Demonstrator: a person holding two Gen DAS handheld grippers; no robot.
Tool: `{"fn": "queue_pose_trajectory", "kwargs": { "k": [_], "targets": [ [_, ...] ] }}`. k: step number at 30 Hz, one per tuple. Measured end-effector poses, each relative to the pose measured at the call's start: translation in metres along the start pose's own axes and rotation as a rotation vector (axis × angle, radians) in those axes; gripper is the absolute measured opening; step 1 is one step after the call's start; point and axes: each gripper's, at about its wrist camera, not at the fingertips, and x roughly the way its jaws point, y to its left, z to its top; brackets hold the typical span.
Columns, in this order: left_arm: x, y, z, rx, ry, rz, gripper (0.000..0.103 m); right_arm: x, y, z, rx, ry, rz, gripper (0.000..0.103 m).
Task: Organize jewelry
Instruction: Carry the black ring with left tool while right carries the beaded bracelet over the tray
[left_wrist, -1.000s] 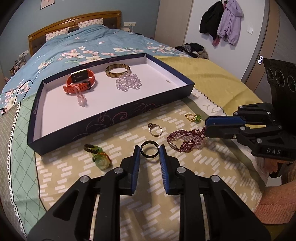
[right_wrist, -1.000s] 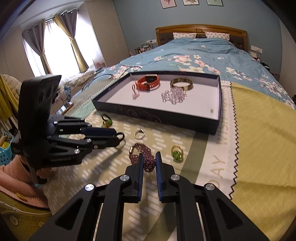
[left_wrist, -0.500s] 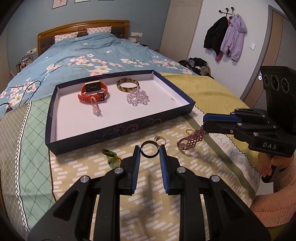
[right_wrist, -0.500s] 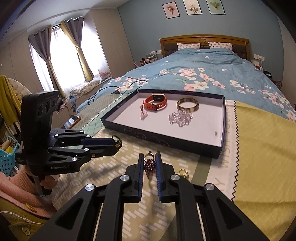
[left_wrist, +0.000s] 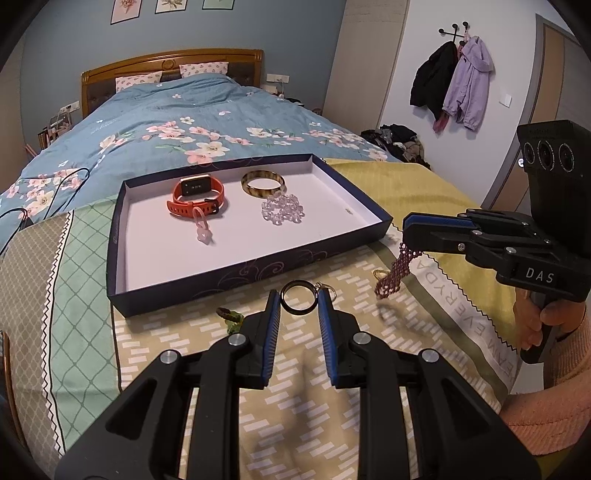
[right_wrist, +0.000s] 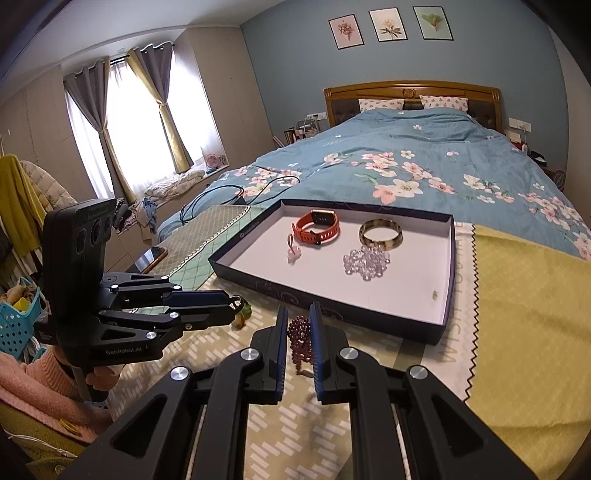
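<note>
My left gripper (left_wrist: 298, 303) is shut on a black ring (left_wrist: 298, 302), held above the bed cover in front of the dark blue tray (left_wrist: 236, 275). My right gripper (right_wrist: 298, 325) is shut on a maroon beaded bracelet (right_wrist: 300, 341), which dangles from its tips (left_wrist: 397, 267). The tray (right_wrist: 332, 306) holds an orange watch (left_wrist: 195, 195), a tortoiseshell bangle (left_wrist: 263, 182), a clear bead bracelet (left_wrist: 282, 213) and a pink charm (left_wrist: 202, 229). On the cover lie a green pendant (left_wrist: 231, 316), a gold ring with a stone (left_wrist: 327, 290) and a gold-green ring (left_wrist: 380, 274).
The tray sits on a patterned cloth over the bed's foot, with a blue floral duvet (left_wrist: 177, 125) behind. A phone (right_wrist: 149, 258) and a black cable (right_wrist: 221, 194) lie at the bed's left side. A person's hand in a pink sleeve (left_wrist: 546, 398) holds each gripper.
Both grippers have risen from the cover, each carrying its piece: the black ring and the maroon bracelet now hang in the air. The view has tilted up towards the tray.
</note>
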Motion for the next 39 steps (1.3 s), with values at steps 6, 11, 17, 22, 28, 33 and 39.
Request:
{"fn": "queue_pose_trajectory", "kwargs": {
  "k": [6, 11, 17, 22, 28, 33, 39],
  "targets": [
    [-0.004, 0.002, 0.003, -0.005, -0.013, 0.007, 0.021, 0.002, 0.001, 0.008, -0.011, -0.012, 0.0, 0.01],
    [-0.006, 0.005, 0.006, -0.006, -0.021, 0.018, 0.021, 0.003, 0.002, 0.013, -0.022, -0.02, 0.001, 0.01],
    [-0.007, 0.009, 0.011, -0.009, -0.031, 0.03, 0.021, 0.005, 0.002, 0.021, -0.032, -0.027, -0.003, 0.01],
    [-0.008, 0.011, 0.016, -0.006, -0.041, 0.04, 0.021, 0.007, 0.002, 0.03, -0.045, -0.042, -0.007, 0.01],
    [-0.007, 0.014, 0.022, -0.004, -0.05, 0.051, 0.021, 0.011, 0.001, 0.037, -0.05, -0.049, -0.007, 0.01],
    [-0.006, 0.017, 0.025, -0.007, -0.053, 0.06, 0.021, 0.014, 0.0, 0.042, -0.051, -0.054, -0.007, 0.01],
    [-0.003, 0.02, 0.029, -0.01, -0.055, 0.07, 0.021, 0.015, -0.001, 0.043, -0.055, -0.054, -0.01, 0.01]
  ]
}}
